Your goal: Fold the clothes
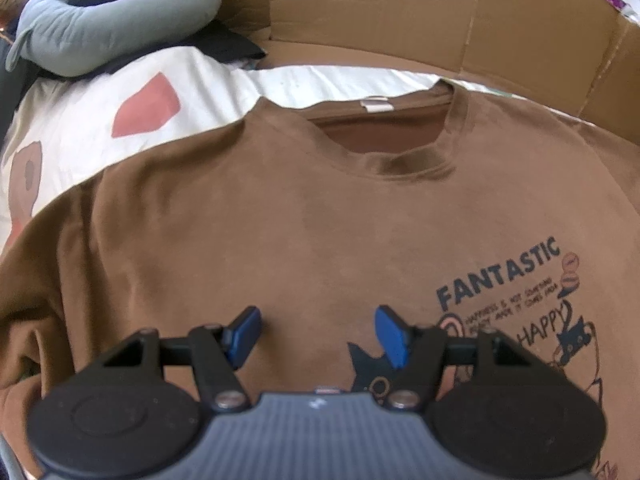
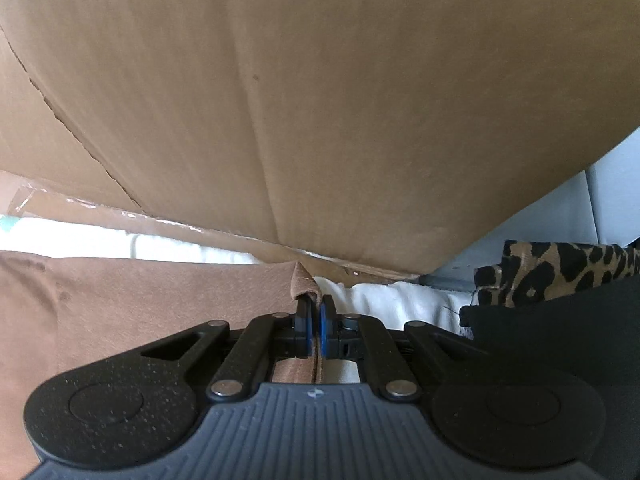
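1. Cardboard walls [image 1: 440, 12] stand along the far side of a bed whose white patterned sheet [image 1: 120, 92] carries the work; a grey cushion [image 1: 112, 20] sits at its far left corner.
2. Your one brown T-shirt [image 1: 280, 220] lies spread face up on the sheet, collar toward the far edge, the printed lettering and cat showing. Its body reads flat, which suits laying a fold line across it.
3. Your left gripper [image 1: 318, 332] hovers low over the shirt's chest with its two blue pads spread wide and nothing between them. I judge it is placed to pin or take the cloth there.
4. Your right gripper [image 2: 316, 320] is closed on a brown edge of the shirt [image 2: 306, 280], pinched between the pads, with a small peak of cloth standing above them. It holds at the side near the cardboard, likely so that part can be carried over the body.
5. Count: one shirt in work, two grippers, one leopard-print cloth [image 2: 560, 272] and one black cloth [image 2: 540, 320] at the bed's right edge.
6. No finished fold shows in either view. The lifted edge fits a fold being made as well as one being opened out, so the stage stays unsettled.
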The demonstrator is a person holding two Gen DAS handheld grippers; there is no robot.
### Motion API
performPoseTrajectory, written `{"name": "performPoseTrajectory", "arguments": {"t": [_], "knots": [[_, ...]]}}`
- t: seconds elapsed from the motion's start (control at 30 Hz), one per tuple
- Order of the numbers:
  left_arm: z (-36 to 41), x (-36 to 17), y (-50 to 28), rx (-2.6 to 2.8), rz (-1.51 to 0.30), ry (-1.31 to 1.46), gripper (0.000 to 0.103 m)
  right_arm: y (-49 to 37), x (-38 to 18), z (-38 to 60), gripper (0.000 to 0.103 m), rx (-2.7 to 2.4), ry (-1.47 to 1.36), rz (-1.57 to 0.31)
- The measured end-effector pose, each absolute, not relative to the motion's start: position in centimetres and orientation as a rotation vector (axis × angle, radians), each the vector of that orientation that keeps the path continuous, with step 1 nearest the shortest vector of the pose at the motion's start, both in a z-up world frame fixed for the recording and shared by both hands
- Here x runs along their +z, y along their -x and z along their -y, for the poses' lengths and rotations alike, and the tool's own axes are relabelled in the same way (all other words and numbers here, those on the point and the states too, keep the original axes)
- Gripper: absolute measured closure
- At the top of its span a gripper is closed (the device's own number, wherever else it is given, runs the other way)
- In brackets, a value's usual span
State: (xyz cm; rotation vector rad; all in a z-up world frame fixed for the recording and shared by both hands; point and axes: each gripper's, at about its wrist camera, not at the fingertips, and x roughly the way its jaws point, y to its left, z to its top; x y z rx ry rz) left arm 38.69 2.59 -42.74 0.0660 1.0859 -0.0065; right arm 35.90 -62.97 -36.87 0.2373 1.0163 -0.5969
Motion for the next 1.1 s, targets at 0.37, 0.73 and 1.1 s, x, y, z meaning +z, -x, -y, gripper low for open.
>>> {"name": "performPoseTrajectory", "arguments": {"t": [0.37,0.73,1.1], "knots": [[-2.1,-42.2,-39.7,-0.006,-1.060,-0.044,0.037,-35.3,-35.5,62.8,0.061,-0.560,-0.255,-0.954],[3.4,-41.4,-43.6,-0.147,-1.001,-0.124,0.037,-37.8,-40.4,63.7,0.065,-0.659,-0.182,-1.075],[12.3,-40.1,-49.4,-0.340,-0.905,-0.196,0.040,-34.8,-36.7,64.1,0.088,-0.629,-0.246,-0.974]]}}
